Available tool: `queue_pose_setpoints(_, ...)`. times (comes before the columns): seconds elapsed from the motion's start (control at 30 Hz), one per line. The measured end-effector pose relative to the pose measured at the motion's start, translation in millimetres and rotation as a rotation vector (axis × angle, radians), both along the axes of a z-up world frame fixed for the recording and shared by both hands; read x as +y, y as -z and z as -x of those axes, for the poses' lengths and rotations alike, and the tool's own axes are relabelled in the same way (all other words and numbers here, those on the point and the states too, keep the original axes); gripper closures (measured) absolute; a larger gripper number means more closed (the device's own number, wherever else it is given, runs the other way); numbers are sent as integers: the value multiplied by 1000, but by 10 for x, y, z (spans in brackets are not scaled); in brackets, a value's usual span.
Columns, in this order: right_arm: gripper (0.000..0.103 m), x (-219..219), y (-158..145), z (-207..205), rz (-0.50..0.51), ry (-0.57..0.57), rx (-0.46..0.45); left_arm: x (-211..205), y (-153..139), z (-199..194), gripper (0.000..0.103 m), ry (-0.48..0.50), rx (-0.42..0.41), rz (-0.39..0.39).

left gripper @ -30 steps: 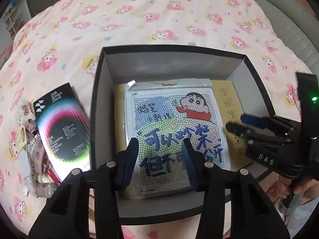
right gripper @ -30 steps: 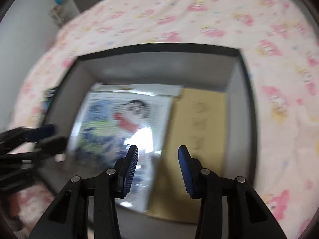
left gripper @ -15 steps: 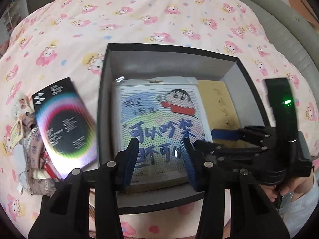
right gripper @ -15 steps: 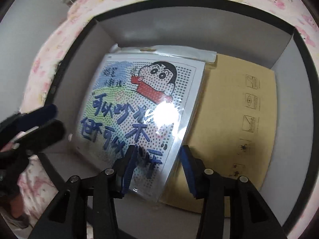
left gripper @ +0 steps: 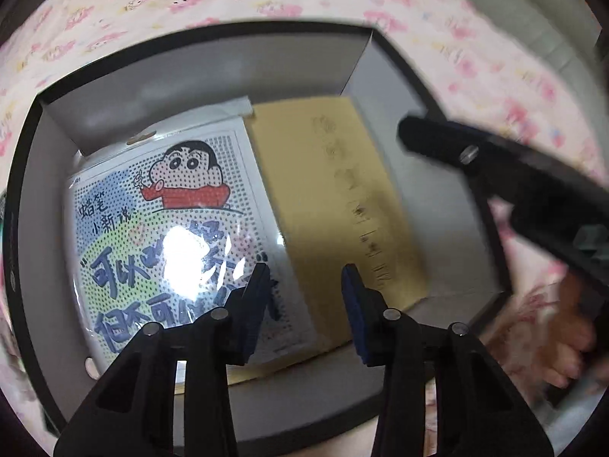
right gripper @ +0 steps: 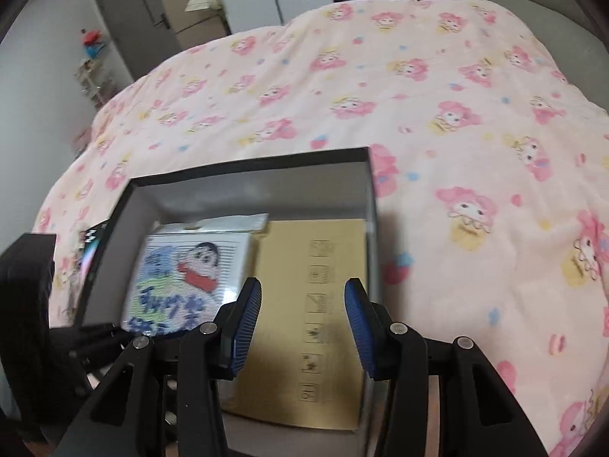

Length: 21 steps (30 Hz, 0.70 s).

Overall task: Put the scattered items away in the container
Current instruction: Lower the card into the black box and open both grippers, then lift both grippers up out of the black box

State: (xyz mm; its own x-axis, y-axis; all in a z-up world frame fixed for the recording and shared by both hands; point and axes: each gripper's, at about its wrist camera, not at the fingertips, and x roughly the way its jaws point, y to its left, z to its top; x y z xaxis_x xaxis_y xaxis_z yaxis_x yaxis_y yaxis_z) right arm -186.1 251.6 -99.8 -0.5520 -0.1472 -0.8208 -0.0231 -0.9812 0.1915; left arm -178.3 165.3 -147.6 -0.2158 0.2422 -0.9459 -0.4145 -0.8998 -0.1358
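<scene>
Inside the black box point(left gripper: 23, 198), flat on the floor of it, lies the cartoon sheet point(left gripper: 179, 236) in its shiny bag. It rests partly on top of the brown envelope point(left gripper: 342, 198), which fills the side of the box away from the sheet. A moment ago the sheet sat more over the middle of the box and covered most of the envelope; now it sits against one wall, and more of the envelope shows. So these two things look put away.

The left gripper point(left gripper: 304, 297) hangs over the box with its blue pads apart and nothing between them. It has come closer to the box than before. The right gripper point(right gripper: 302, 320) is spread apart and empty too. Half a second ago it was low over the sheet; now it has pulled back and looks across the box to the pink blanket point(right gripper: 437, 122).

Outside the box, past the wall by the sheet, a dark booklet point(right gripper: 89, 243) peeks out. I think that one goes in next.
</scene>
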Motion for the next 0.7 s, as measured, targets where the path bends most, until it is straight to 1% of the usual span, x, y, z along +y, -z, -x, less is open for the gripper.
queue_pose_setpoints(0.03, 60, 10, 2, -18, 11, 1, -1, 47, 49, -4, 65, -4, 8, 73)
queue_pose_setpoints(0.07, 60, 8, 3, -18, 16, -1, 1, 76, 87, -14, 69, -7, 18, 128)
queue_pose_setpoints(0.1, 60, 14, -12, -44, 12, -3, 4, 79, 91, -29, 69, -9, 26, 138)
queue_pose_setpoints(0.2, 61, -13, -19, -62, -9, -16, 9, 12, 96, -51, 67, -30, 10, 129)
queue_pose_setpoints(0.23, 61, -17, 5, -52, -3, -24, 2, -22, 98, -54, 67, -37, 3, 117)
queue_pose_setpoints(0.3, 61, -28, 38, -48, 15, -29, -13, -96, 96, -50, 70, -65, 4, 126)
queue_pose_setpoints(0.33, 61, -40, 58, -45, 24, -35, -23, -154, 76, -44, 71, -81, -1, 98)
queue_pose_setpoints(0.37, 61, -56, 73, -45, 30, -42, -29, -223, 45, -43, 71, -94, -19, 25)
queue_pose_setpoints(0.4, 61, -78, 88, -49, 37, -49, -35, -312, 6, -45, 71, -110, -48, -77)
queue_pose_setpoints(0.43, 61, -99, 101, -43, 42, -61, -42, -409, -37, -53, 71, -135, -63, -162)
queue_pose_setpoints(0.47, 61, -127, 112, -43, 46, -72, -46, -472, -72, -65, 71, -157, -49, -178)
queue_pose_setpoints(0.5, 61, -164, 126, -45, 43, -84, -51, -517, -101, -78, 71, -176, -17, -148)
queue_pose_setpoints(0.53, 61, -201, 141, -47, 36, -95, -57, -551, -114, -86, 71, -194, 16, -84)
queue_pose_setpoints(0.57, 61, -258, 165, -50, 28, -112, -64, -578, -107, -82, 71, -207, 28, -35)
queue_pose_setpoints(0.6, 61, -328, 201, -54, 20, -134, -76, -610, -98, -62, 71, -217, 26, -19)
queue_pose_setpoints(0.67, 61, -452, 286, -56, 12, -170, -106, -692, -59, -44, 71, -235, 7, -39)
queue_pose_setpoints(0.7, 61, -513, 327, -57, 11, -187, -122, -704, -32, -33, 71, -241, -1, -37)
